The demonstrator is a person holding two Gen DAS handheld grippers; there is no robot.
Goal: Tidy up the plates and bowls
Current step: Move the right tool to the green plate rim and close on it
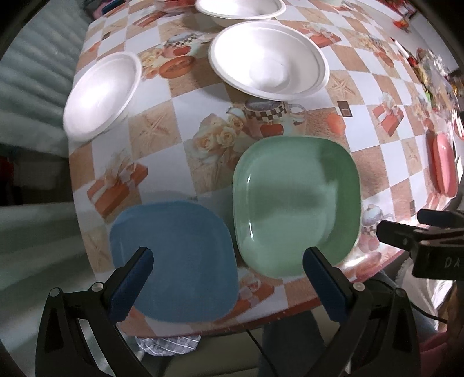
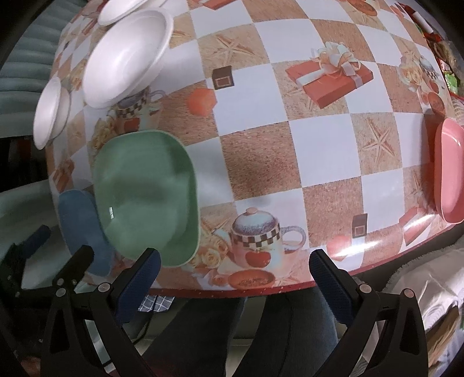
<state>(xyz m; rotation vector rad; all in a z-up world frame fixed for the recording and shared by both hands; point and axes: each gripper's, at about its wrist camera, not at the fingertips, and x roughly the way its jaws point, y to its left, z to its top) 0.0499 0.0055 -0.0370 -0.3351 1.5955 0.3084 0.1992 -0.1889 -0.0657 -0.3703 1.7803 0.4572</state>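
- The left gripper (image 1: 227, 262) hangs over the near edge of the surface (image 1: 185, 121), its two blue-padded fingers (image 1: 132, 287) spread wide and pinching nothing.
- Between and just beyond those fingers lies a blue plate (image 1: 177, 261), square with rounded corners and a matte finish, flat on the surface at its near left edge.
- Just to the right of it lies a green plate (image 1: 295, 203) of the same rounded-square shape, glossy, with a raised rim and pale reflections across its well; the two plates lie side by side, and whether their rims touch cannot be told.
- Farther back stand three white bowls: one white bowl (image 1: 101, 95) at the far left near the surface edge, a second white bowl (image 1: 268, 59) in the middle with a stepped rim, and a third white bowl (image 1: 239, 10) behind it, cut off by the top of the view.
- A pink plate (image 2: 449, 171) lies well apart from the others at the near right edge of the surface, seen edge-on with a raised rim.
- The right gripper (image 2: 235, 264) hovers at the near edge, right of the green plate, its fingers parted wide and empty, over a printed teapot on the checked tablecloth (image 2: 261, 145).
- The tablecloth bears white and tan squares with gift boxes, roses and starfish.
- Below the surface edge the person's dark trouser legs (image 2: 203, 333) show.
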